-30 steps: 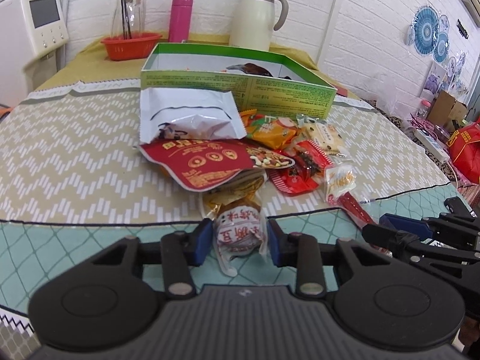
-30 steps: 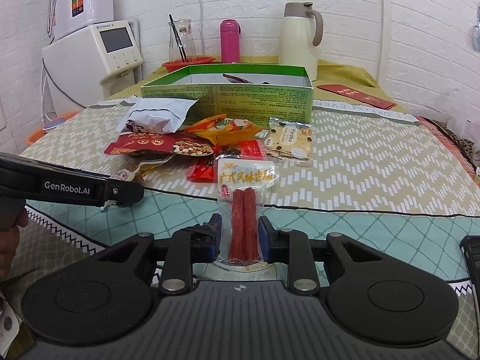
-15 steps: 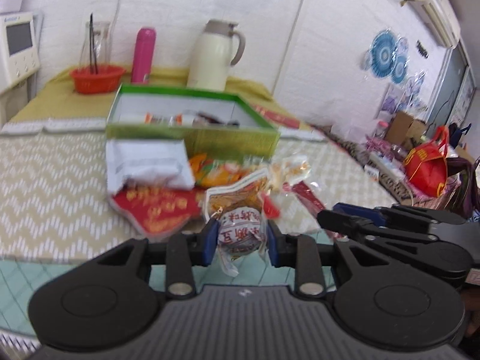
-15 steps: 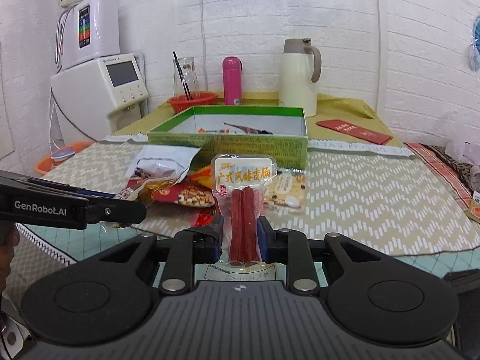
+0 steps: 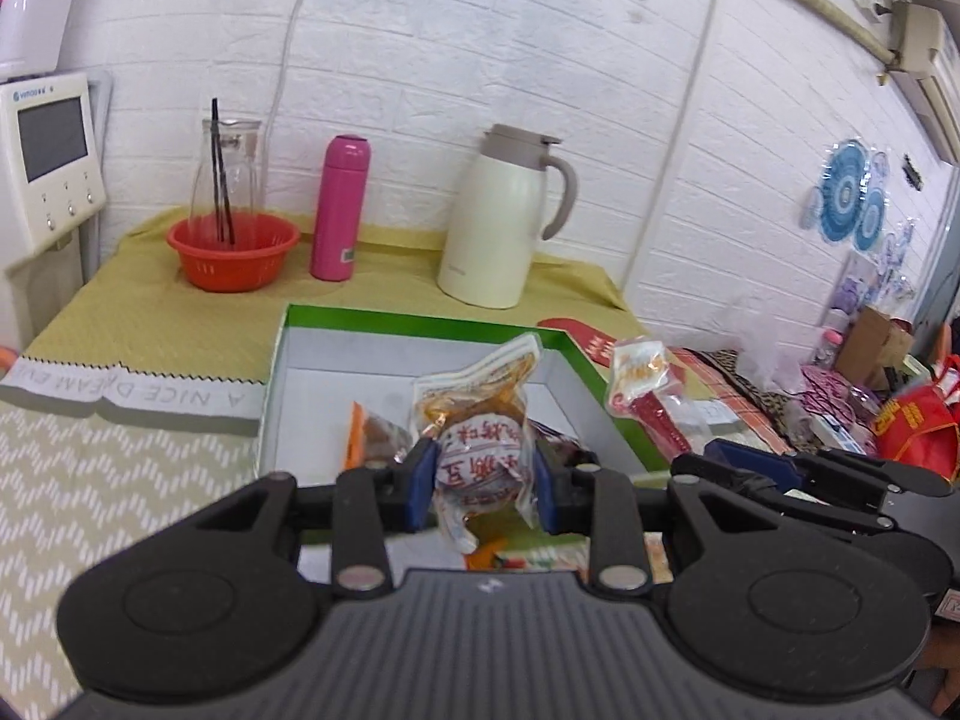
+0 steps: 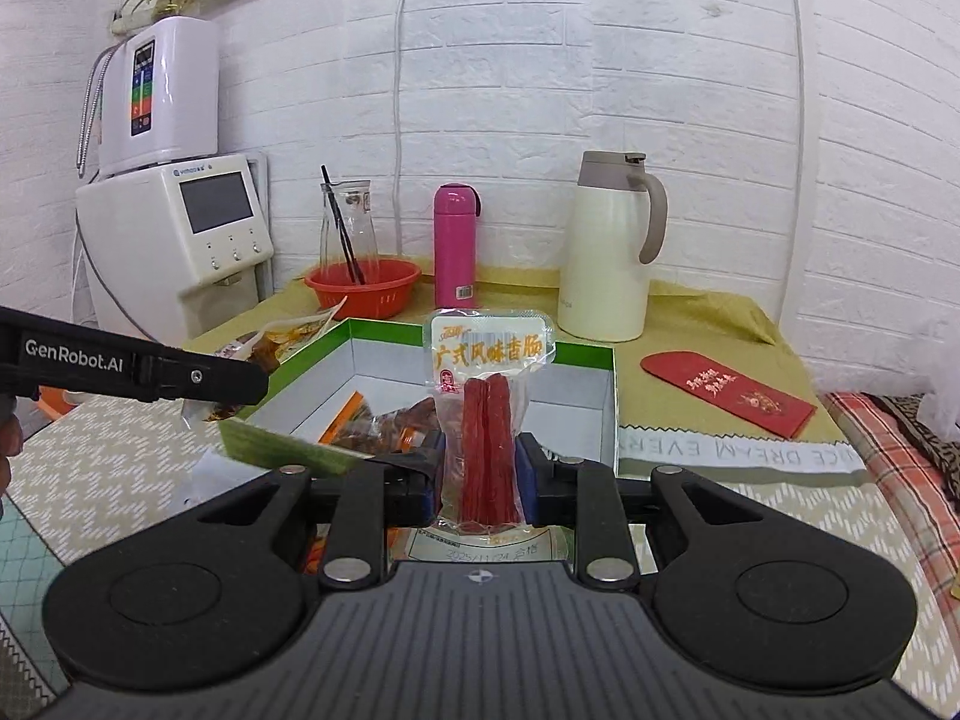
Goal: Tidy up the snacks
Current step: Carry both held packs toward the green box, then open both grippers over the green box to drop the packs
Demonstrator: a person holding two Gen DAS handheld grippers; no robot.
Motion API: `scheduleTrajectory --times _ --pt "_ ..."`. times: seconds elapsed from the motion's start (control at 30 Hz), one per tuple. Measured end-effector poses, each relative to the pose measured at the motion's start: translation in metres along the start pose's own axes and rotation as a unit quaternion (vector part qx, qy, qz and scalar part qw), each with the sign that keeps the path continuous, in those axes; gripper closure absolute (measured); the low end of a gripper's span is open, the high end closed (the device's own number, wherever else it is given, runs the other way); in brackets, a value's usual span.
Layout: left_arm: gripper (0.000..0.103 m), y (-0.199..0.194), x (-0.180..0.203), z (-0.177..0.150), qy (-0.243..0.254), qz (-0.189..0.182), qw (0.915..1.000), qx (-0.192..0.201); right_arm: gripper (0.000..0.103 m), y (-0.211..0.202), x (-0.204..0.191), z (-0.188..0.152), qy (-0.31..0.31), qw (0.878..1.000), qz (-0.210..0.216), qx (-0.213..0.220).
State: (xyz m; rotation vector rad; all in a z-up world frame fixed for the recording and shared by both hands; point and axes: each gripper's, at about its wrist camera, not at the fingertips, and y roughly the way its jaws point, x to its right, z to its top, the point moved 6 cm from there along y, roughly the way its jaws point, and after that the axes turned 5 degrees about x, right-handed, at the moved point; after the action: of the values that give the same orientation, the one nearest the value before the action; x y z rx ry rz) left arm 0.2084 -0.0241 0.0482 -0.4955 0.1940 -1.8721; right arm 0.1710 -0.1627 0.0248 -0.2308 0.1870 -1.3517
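Left wrist view: the left gripper (image 5: pixel 482 483) has its blue pads pressed on a clear snack pouch (image 5: pixel 479 420) with a round printed label, held over the near edge of an open green box (image 5: pixel 273 384) that already holds a few packets. Right wrist view: the right gripper (image 6: pixel 478 471) clamps an upright packet of two red sausage sticks (image 6: pixel 487 420) above the same box. Farther back stand a red basket (image 6: pixel 362 287), a pink flask (image 6: pixel 456 247) and a cream jug (image 6: pixel 606 252).
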Motion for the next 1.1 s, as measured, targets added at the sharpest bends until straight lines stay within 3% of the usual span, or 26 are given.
scheduleTrajectory --times 0.23,0.5,0.57,0.63,0.67,0.7,0.73,1.1 --pt "0.073 0.049 -0.024 0.012 -0.010 0.025 0.9994 -0.020 0.059 0.053 0.012 -0.001 0.019 1.000 -0.007 -0.018" --pt "0.073 0.079 -0.037 0.007 -0.005 0.038 0.9984 -0.041 0.055 0.089 0.013 -0.010 0.016 0.999 -0.008 -0.037" --pt "0.072 0.083 -0.039 0.006 -0.008 0.033 0.9987 -0.039 0.041 0.094 0.011 -0.012 0.004 0.999 -0.008 -0.035" --pt "0.026 0.081 -0.041 0.007 -0.015 0.033 0.9992 -0.020 0.027 0.094 0.009 -0.013 -0.014 0.999 -0.006 -0.029" --pt "0.023 0.078 -0.042 0.008 -0.022 0.036 0.9991 -0.005 0.010 0.093 0.007 -0.014 -0.022 0.999 -0.002 -0.027" --pt "0.016 0.075 -0.044 0.009 -0.030 0.041 0.9987 0.010 0.001 0.092 0.006 -0.015 -0.028 0.999 0.002 -0.023" --pt "0.010 0.074 -0.044 0.011 -0.035 0.045 0.9982 0.015 0.000 0.091 0.005 -0.015 -0.032 0.999 0.006 -0.017" --pt "0.011 0.046 -0.036 0.014 -0.024 0.059 0.9977 0.024 0.000 0.063 -0.007 -0.006 -0.041 0.999 0.004 -0.002"
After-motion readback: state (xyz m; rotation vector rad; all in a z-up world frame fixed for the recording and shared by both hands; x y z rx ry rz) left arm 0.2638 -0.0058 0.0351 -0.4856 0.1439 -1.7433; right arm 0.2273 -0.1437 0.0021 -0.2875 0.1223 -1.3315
